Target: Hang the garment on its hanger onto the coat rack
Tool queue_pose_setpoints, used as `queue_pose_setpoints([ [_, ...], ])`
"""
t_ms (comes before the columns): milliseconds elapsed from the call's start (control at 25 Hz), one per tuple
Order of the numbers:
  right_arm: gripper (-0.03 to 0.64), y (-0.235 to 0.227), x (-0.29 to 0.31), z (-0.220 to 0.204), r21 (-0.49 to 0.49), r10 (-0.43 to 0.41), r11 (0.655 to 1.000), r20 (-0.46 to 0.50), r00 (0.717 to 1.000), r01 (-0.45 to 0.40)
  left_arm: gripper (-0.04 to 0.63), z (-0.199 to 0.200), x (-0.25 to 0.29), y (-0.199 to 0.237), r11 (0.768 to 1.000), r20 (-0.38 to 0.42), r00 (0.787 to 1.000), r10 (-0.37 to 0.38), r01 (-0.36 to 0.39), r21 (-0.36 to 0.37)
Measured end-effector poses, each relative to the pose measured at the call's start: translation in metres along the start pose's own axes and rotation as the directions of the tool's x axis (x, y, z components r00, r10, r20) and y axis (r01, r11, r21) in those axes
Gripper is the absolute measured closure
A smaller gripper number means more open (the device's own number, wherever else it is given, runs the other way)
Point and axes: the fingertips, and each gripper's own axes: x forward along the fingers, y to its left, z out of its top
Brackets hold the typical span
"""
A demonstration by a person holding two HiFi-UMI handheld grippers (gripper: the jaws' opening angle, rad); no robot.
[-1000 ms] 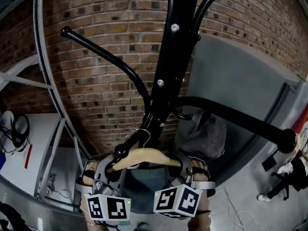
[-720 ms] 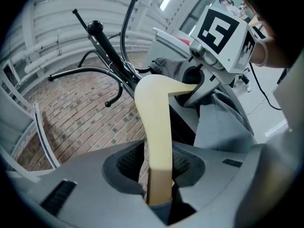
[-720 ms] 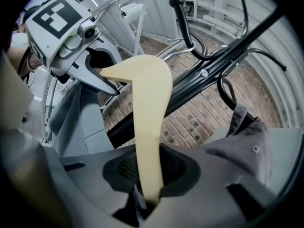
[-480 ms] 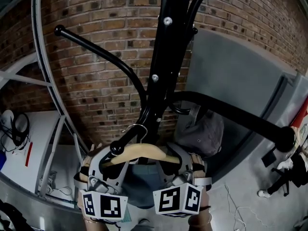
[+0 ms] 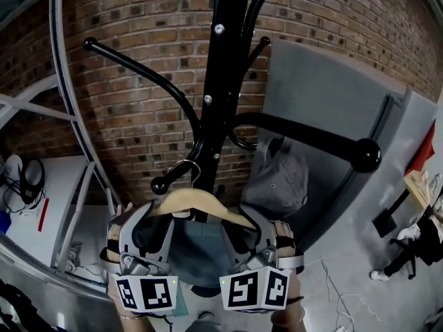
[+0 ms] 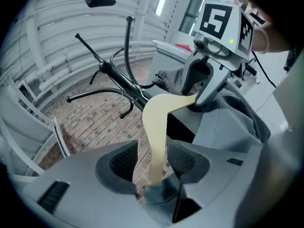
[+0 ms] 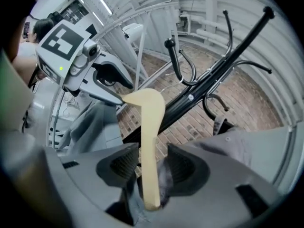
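The wooden hanger (image 5: 188,202) carries a grey-blue garment (image 5: 197,249). Its wire hook (image 5: 187,169) sits over a short arm (image 5: 173,176) of the black coat rack (image 5: 225,68), just behind the arm's knob. My left gripper (image 5: 147,228) is at the hanger's left end and my right gripper (image 5: 250,228) at its right end. The jaws of both have just been opening. In the left gripper view the hanger (image 6: 156,127) passes between the spread pads of the left gripper (image 6: 152,161). In the right gripper view the hanger (image 7: 149,127) likewise runs loose through the right gripper (image 7: 149,166).
A grey cap or bag (image 5: 277,182) hangs on the rack to the right. A thick rack arm with a ball end (image 5: 365,155) reaches out to the right, above the right gripper. A brick wall (image 5: 138,54) stands behind, a curved metal rail (image 5: 68,116) and a white table (image 5: 48,199) at left.
Both grippers' jaws have spread apart off the hanger's ends. The hanger now hangs by its hook on the rack arm, and the grippers have drawn back a little.
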Motion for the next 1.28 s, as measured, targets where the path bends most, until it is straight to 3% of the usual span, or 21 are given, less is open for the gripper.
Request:
queue_pose_setpoints([
  [200, 0.440, 0.004, -0.023, -0.006, 0.004, -0.005, 1.000, 0.010, 1.000, 0.005, 0.414, 0.011, -0.021, -0.008, 1.000, 0.007, 1.000, 0.015, -0.015, -0.021],
  [400, 0.449, 0.007, -0.048, -0.009, 0.091, 0.019, 0.996, 0.021, 1.000, -0.021, 0.414, 0.029, -0.044, -0.019, 0.998, 0.027, 0.999, 0.018, -0.016, -0.058],
  [600, 0.548, 0.005, -0.077, -0.010, 0.135, -0.014, 0.991, 0.062, 0.998, 0.006, 0.414, 0.047, -0.071, -0.031, 0.993, 0.043, 0.999, 0.016, -0.011, -0.116],
  [880, 0.584, 0.016, -0.116, -0.024, 0.121, -0.016, 0.993, 0.045, 0.999, 0.010, 0.417, 0.067, -0.114, -0.056, 0.983, 0.004, 0.999, -0.051, 0.051, -0.174],
  [1080, 0.586, 0.021, -0.147, -0.026, 0.125, -0.003, 0.992, 0.053, 0.999, -0.004, 0.546, 0.084, -0.145, -0.058, 0.989, -0.018, 1.000, 0.006, -0.008, -0.145],
  [1280, 0.586, 0.029, -0.175, -0.026, 0.140, 0.016, 0.990, 0.062, 0.998, -0.025, 0.591, 0.096, -0.176, -0.067, 0.988, -0.035, 0.999, 0.018, -0.023, -0.152],
])
